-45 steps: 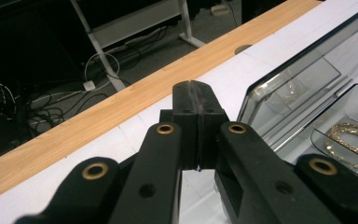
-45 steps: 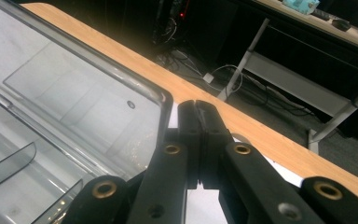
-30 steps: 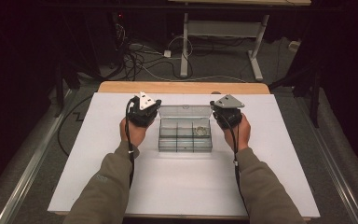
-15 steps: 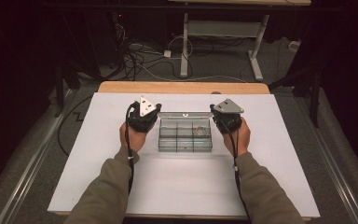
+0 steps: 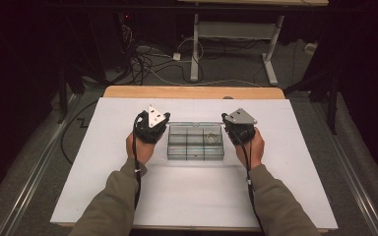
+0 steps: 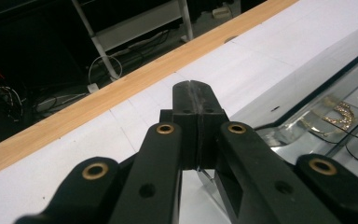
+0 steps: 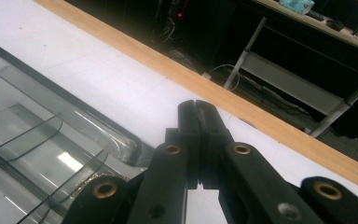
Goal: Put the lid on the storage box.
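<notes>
A clear plastic compartment box (image 5: 195,147) lies in the middle of the white table. One of its right-hand compartments holds a small gold jewellery piece (image 5: 210,137), also visible as a gold chain (image 6: 338,112). My left gripper (image 5: 152,123) sits just off the box's left end, its jaws pressed together (image 6: 196,86) with nothing seen between them. My right gripper (image 5: 238,124) sits just off the box's right end, also shut (image 7: 198,106). The box's clear wall (image 7: 74,126) lies to the left of the right jaws.
The white board (image 5: 192,196) rests on a wooden tabletop whose far edge (image 5: 192,92) shows beyond the box. Cables and a white desk frame (image 5: 231,34) stand on the dark floor behind. A metal rail (image 5: 24,182) runs along the left.
Both grippers have drifted slightly toward the person while staying at the box's two ends. Their jaws stay shut.
</notes>
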Available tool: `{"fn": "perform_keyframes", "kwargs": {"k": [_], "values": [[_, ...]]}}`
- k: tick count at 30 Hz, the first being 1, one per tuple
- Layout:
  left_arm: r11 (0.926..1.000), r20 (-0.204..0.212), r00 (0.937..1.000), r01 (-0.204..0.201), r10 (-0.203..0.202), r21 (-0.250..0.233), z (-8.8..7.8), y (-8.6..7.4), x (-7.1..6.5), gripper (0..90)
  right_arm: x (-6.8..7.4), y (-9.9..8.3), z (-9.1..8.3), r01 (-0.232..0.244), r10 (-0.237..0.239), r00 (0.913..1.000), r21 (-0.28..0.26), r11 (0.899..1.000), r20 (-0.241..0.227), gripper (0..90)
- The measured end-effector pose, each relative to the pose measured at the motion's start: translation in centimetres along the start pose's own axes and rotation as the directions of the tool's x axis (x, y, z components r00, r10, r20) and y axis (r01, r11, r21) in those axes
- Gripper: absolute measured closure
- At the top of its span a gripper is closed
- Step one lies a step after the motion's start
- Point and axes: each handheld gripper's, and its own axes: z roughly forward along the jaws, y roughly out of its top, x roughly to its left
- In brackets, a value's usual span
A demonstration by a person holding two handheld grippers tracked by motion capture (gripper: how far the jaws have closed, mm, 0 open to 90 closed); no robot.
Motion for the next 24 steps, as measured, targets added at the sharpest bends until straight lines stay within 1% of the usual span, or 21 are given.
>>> {"fn": "perform_keyframes", "kwargs": {"k": [7, 11, 14, 15, 19, 20, 23, 24], "values": [[0.9999, -0.002, 1.0000, -0.009, 0.009, 0.004, -0.2, -0.3, -0.3, 86.7, 0.3, -0.3, -0.2, 0.008, -0.009, 0.9999, 0.005, 1.000, 0.006, 90.0], [0.9999, 0.004, 0.9999, -0.013, 0.013, 0.007, -0.2, -0.4, -0.3, 86.7, 0.5, -0.4, -0.3, 0.016, -0.016, 0.9998, 0.006, 1.000, 0.014, 90.0], [0.9998, 0.002, 0.9998, -0.017, 0.017, 0.008, -0.2, -0.5, -0.4, 86.6, 0.5, -0.5, -0.4, 0.018, -0.018, 0.9998, 0.007, 1.000, 0.011, 90.0], [0.9998, 0.008, 0.9999, -0.009, 0.009, 0.018, -0.3, -0.6, -0.5, 86.6, 0.5, -0.5, -0.4, 0.019, -0.019, 0.9997, 0.009, 1.000, 0.013, 90.0], [0.9999, 0.010, 0.9999, 0.001, -0.001, 0.016, -0.4, -0.8, -0.6, 86.6, 0.6, -0.7, -0.5, 0.006, -0.006, 1.0000, 0.006, 1.000, 0.004, 90.0], [1.0000, 0.007, 1.0000, -0.003, 0.003, 0.005, -0.3, -0.9, -0.6, 86.6, 0.6, -0.8, -0.5, 0.007, -0.007, 1.0000, 0.006, 1.000, 0.003, 90.0], [0.9999, 0.013, 0.9998, 0.014, -0.014, -0.002, -0.4, -1.2, -0.6, 86.6, 0.6, -1.0, -0.5, 0.003, -0.003, 1.0000, 0.005, 1.000, 0.002, 90.0], [0.9999, 0.013, 0.9998, 0.014, -0.014, -0.003, -0.4, -1.2, -0.6, 86.6, 0.7, -1.1, -0.6, 0.003, -0.003, 1.0000, 0.004, 1.000, 0.003, 90.0]]}}
